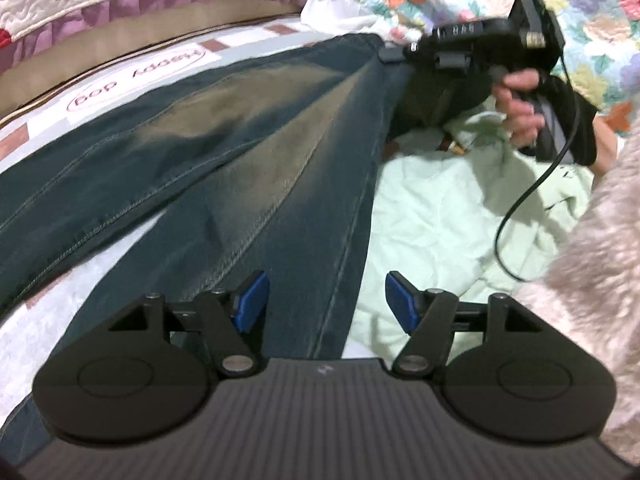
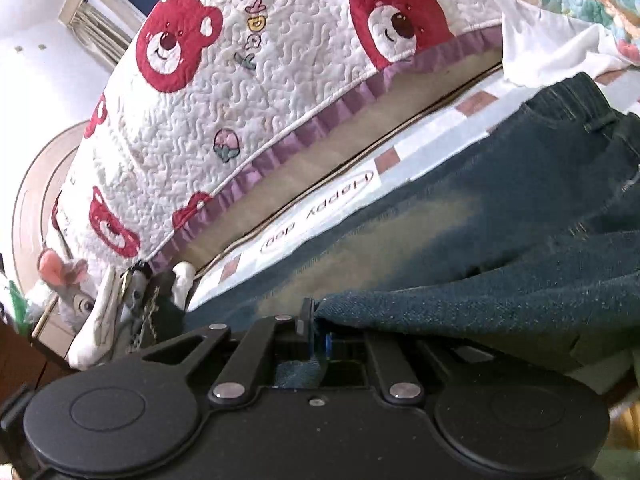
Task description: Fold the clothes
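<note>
— While the jeans (image 1: 256,160) lie spread on the bed (image 1: 52,320), which way do they run from the left gripper (image 1: 324,304)?

— Straight away from it. One leg passes under the gap between the blue pads (image 1: 252,304), and its seams lead up and away toward the right gripper (image 1: 472,48). The second leg splays off to the left, so the two legs lie in a narrow V, not one on the other.

— And the left fingers?

— Spread wide, holding nothing. The near leg sits below and between them; whether they touch the denim I cannot tell.

— The right one?

— Its fingers are pinched together on a denim edge (image 2: 460,304), seen right at the tips in the right wrist view. In the left wrist view that gripper sits at the far end of the jeans, with a hand (image 1: 516,104) on its handle and the cloth drawn up toward it in a taut fan.

— So which end does it hold?

— The waistband (image 2: 576,100) shows farther off in the right wrist view, so the gripped edge is not the band itself; more than that I cannot settle.

— Which hand is nearer the free cloth?

— The left, by my reckoning. The long axis runs from its open fingers to the right gripper, so any fold end to end turns on that line; a fold leg onto leg would go across it, toward the splayed leg at left. A mint-green cloth (image 1: 440,216) lies just beside the near leg on the right and could get caught up.
</note>
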Available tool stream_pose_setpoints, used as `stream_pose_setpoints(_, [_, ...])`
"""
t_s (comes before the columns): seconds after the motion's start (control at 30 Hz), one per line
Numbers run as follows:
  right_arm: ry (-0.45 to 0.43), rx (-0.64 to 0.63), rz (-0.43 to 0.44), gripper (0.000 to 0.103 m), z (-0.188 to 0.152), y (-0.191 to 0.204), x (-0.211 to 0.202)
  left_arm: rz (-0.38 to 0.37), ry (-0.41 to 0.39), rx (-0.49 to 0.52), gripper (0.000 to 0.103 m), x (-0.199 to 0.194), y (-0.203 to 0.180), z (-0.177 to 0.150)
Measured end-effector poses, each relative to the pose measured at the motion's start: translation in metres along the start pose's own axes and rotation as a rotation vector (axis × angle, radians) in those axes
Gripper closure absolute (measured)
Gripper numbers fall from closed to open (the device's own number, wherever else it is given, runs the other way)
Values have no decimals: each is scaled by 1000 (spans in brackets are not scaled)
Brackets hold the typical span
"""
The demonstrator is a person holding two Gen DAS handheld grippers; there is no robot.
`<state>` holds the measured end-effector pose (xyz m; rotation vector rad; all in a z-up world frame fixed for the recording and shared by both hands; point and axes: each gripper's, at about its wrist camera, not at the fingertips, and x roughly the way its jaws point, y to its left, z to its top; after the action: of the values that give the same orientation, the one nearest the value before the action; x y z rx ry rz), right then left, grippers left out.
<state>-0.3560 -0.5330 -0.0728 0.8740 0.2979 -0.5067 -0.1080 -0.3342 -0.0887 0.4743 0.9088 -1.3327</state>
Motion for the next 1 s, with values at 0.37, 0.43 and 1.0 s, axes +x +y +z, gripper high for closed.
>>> stream_pose_setpoints(0.37, [-40,55,16,95,10,-1,10,214,74,96,44,10,-5,-14])
stream_pose_setpoints(0.43, [-47,63,22,95,10,-1,10,269,84,155,76,12,-12,-14])
stream_pose_setpoints(1.0, [-21,-43,1,94,47,17,32,549,-24,190,96,4,51,68])
